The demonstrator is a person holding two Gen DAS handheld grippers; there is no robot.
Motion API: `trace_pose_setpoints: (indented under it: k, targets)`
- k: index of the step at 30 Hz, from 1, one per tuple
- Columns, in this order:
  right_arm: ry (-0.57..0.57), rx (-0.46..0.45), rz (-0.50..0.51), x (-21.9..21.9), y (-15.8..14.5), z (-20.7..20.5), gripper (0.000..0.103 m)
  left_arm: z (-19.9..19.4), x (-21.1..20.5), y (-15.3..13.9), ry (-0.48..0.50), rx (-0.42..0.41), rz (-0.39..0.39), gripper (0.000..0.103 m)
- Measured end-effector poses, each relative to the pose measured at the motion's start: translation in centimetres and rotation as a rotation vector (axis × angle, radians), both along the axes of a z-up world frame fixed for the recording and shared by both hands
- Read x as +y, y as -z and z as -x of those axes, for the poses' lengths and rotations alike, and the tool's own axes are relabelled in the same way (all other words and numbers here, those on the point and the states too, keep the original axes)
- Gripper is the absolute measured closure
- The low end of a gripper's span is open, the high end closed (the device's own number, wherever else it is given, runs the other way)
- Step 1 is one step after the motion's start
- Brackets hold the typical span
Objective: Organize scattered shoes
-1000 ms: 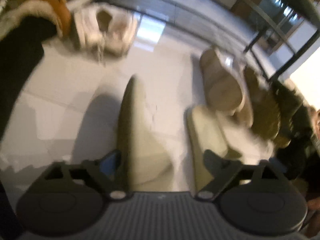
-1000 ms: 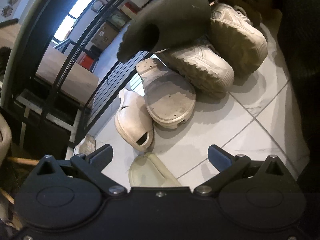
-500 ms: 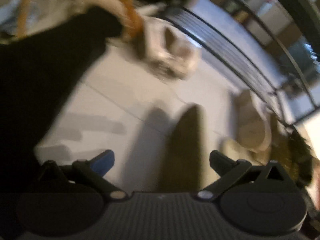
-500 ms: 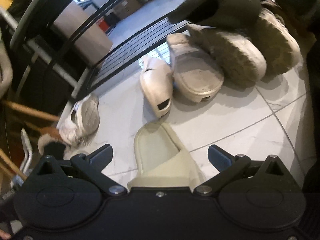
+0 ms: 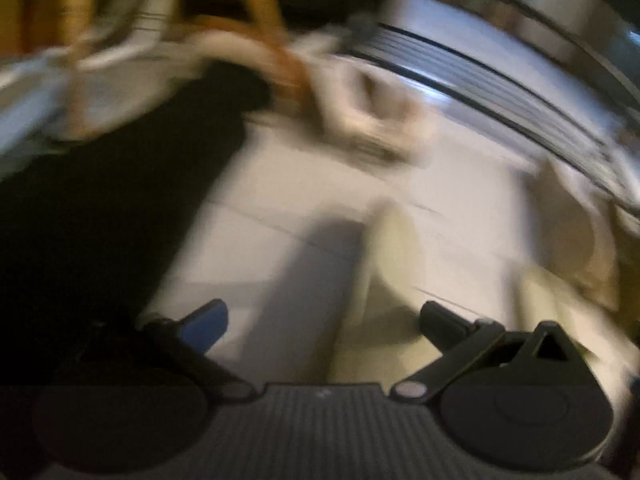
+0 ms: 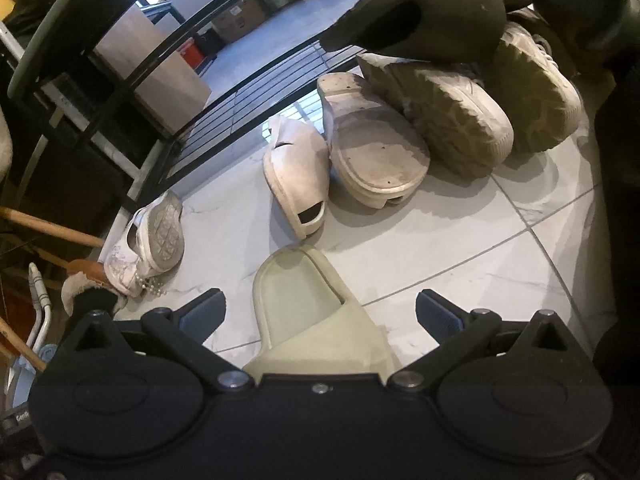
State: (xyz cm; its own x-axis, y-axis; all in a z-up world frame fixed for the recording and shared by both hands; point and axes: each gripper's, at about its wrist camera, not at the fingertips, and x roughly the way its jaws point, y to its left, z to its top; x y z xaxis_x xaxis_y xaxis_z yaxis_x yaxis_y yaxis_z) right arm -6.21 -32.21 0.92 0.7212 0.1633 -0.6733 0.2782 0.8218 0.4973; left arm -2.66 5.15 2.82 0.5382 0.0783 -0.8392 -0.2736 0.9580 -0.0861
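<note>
In the right wrist view my right gripper is open and empty, just above a pale green slide lying on the white tile floor. Beyond it lie a white clog, an upturned clog sole, two chunky white sneakers and dark green slides piled on top. A white sneaker lies at the left. The left wrist view is blurred: my left gripper is open, with a pale green slide between its fingers and a white sneaker farther off.
A black metal shoe rack stands behind the shoes. Wooden chair legs and a fur-trimmed slipper are at the left. A dark shape fills the left of the left wrist view. Another pale slide lies at its right.
The right gripper has drawn back and tilted down, so the green slide now lies between its fingers. The left gripper has swung, and its view is blurred; a pale slide is again between its fingers.
</note>
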Motion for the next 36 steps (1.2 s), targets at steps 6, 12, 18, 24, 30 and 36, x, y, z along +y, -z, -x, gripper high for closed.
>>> trace_pose_setpoints:
  k: [6,12,18,24,30,36]
  targets:
    - [-0.049,0.097,0.054,1.0,0.8,-0.8,0.0,-1.1,-1.9,1.7,0.053,0.105,-0.137,0.001]
    - [-0.161,0.18,0.128,3.0,1.4,-1.5,0.0,-1.7,-1.1,3.5,0.054,0.185,-0.005,0.001]
    - [-0.318,0.248,0.37,7.6,2.4,-2.7,0.0,-2.0,1.5,6.8,-0.03,0.334,0.284,0.001]
    - [-0.416,0.294,0.542,10.7,3.6,-3.3,0.0,-1.8,-1.5,6.9,0.115,0.349,0.194,0.001]
    - [-0.441,0.205,0.387,9.9,2.8,-3.1,0.001,-1.8,-3.7,7.2,0.082,0.277,0.215,0.001]
    - [-0.491,0.145,0.485,12.5,3.2,-3.3,0.001,-2.9,-3.4,7.3,-0.014,0.202,0.382,0.001]
